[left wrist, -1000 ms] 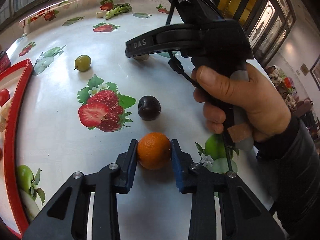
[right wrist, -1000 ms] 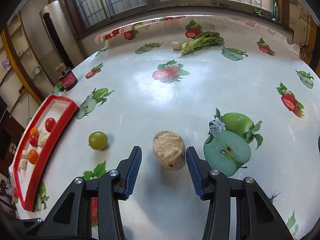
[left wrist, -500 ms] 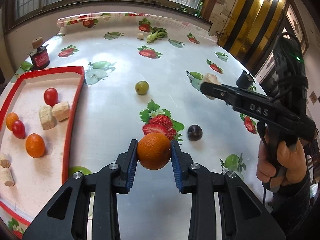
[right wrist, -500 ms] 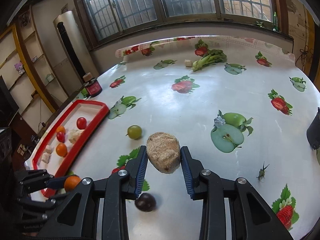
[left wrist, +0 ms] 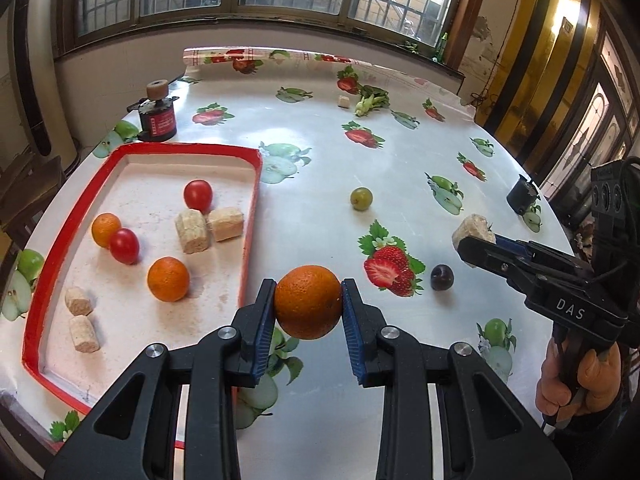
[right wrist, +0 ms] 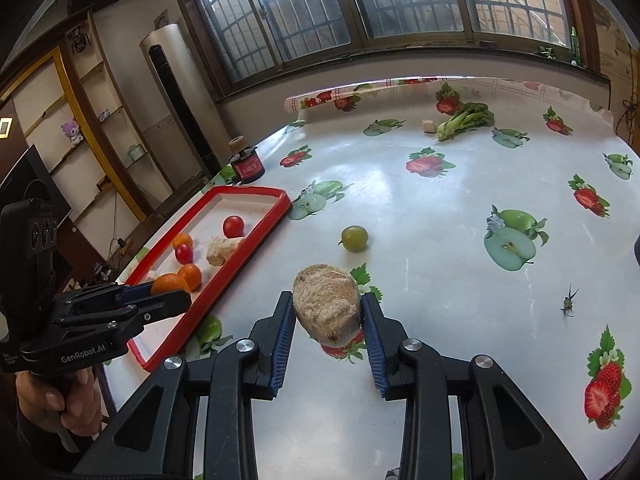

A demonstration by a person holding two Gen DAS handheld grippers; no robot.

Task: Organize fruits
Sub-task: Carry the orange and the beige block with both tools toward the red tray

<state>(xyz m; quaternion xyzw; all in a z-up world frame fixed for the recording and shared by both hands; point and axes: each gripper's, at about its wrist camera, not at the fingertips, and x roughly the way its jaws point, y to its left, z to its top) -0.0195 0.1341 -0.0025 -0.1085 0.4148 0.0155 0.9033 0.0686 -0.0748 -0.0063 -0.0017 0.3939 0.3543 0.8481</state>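
aloft, left gripper (left wrist: 308, 307) fingers clamped on orange (left wrist: 308, 302) beside red tray (left wrist: 250, 216) | right gripper (right wrist: 326, 316) fingers clamped on brown lump (right wrist: 325, 305) | green grape (right wrist: 354, 238) lay on bench (right wrist: 440, 216)

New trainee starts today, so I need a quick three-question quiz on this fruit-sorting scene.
1. True or false: the left gripper is shut on an orange.
2. What does the right gripper hold? A) plum B) beige chunk C) green fruit
3. How many red tomatoes lie in the red tray?

Key:
1. True.
2. B, the beige chunk; the plum and green fruit lie loose on the table.
3. Two.
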